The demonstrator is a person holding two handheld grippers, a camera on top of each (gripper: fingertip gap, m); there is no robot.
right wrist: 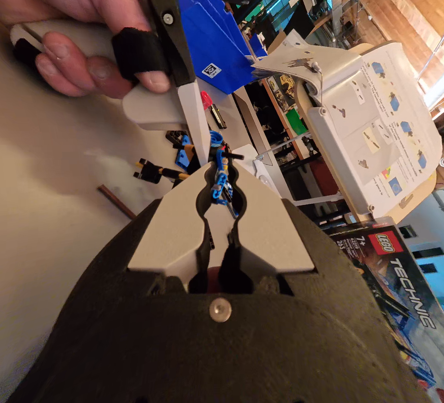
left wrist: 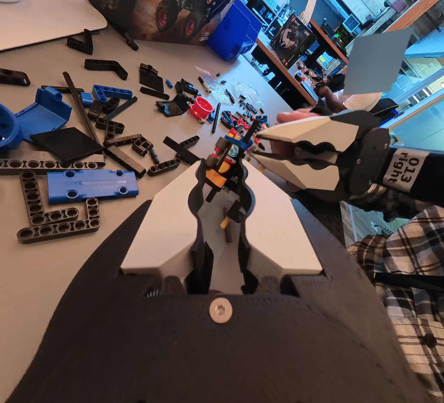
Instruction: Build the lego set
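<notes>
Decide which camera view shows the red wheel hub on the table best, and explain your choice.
The left wrist view. There the red wheel hub lies in plain sight on the grey table, among loose black and blue parts. In the right wrist view, only a red sliver shows behind the left gripper; I cannot tell whether it is the hub.

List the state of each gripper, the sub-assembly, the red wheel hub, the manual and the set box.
Left gripper: shut on sub-assembly.
Right gripper: tips at the sub-assembly, grip unclear.
Sub-assembly: held above the table, partly built.
Red wheel hub: loose on table.
Manual: open.
Set box: standing upright.
</notes>
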